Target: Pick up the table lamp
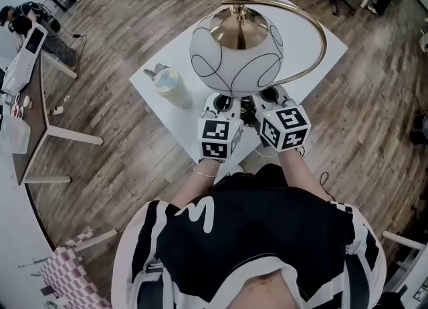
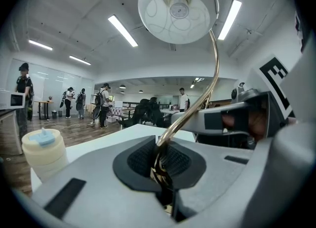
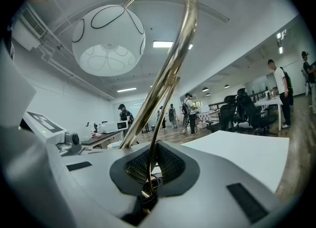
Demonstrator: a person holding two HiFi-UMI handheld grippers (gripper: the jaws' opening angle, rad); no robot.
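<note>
Lamp [image 1: 234, 60] hangs over the near part of the white tabletop [image 1: 333, 45], right in front of the person. Its base is hidden beneath the round white shade [image 2: 177, 10], so I cannot tell whether it rests on the surface. A brass stem [image 3: 173, 59] arcs up from the bottom and over to the shade. The left claw [image 2: 160, 168] is pressed together on the stem's lower end, brass pinched between its black pads. The right claw [image 3: 147, 175] is closed too, pinching a thin brass rod at the lamp's foot. Both claws lie side by side, close together. A cream jar [image 1: 170, 87] with a pale blue lid stands just left of the lamp.
</note>
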